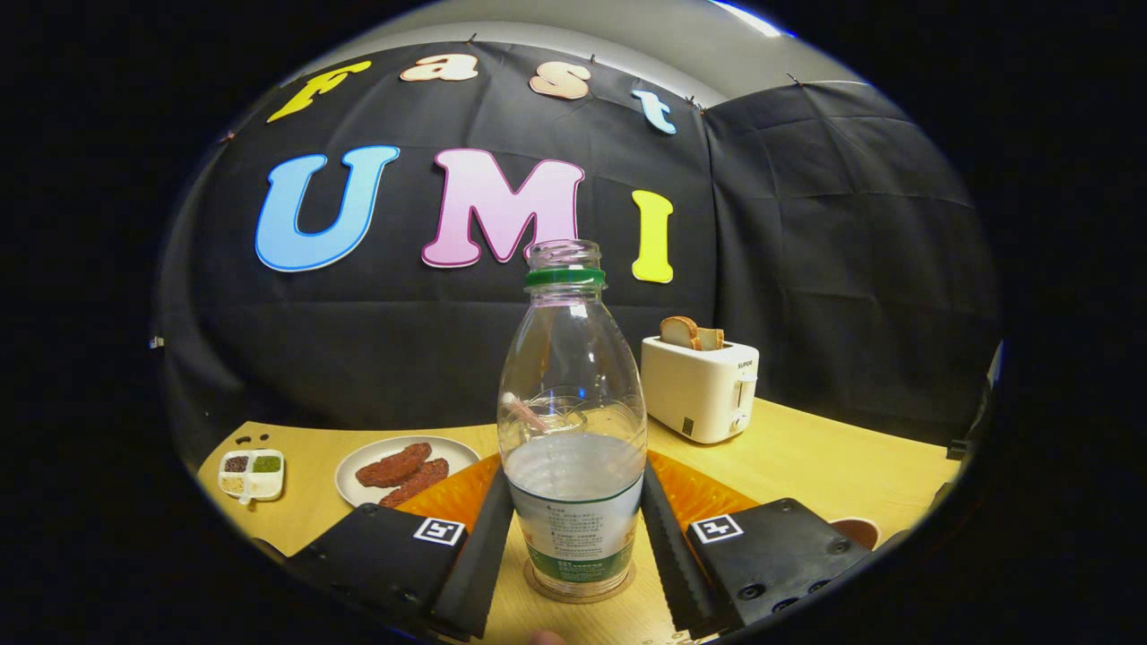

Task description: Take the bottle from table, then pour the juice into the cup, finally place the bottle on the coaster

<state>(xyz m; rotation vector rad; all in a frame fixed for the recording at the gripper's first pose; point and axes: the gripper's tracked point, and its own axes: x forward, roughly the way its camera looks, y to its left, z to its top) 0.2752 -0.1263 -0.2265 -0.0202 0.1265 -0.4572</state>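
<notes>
The claw (578,537) flanks the clear ribbed bottle (573,421) on its round coaster (578,593), ridged fingers (479,555) seemingly touching, grip uncertain.

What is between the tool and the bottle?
Nothing. The bottle stands upright on the coaster, right between the tool's two fingers, which sit close along its sides.

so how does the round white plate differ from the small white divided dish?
The round white plate is larger and undivided, holding two reddish-brown patties; the small white divided dish is squarish, split into compartments with dark, green and pale fillings. The plate lies nearer the gripper, whose fingers flank the clear plastic bottle. Both rest on the yellow table.
</notes>
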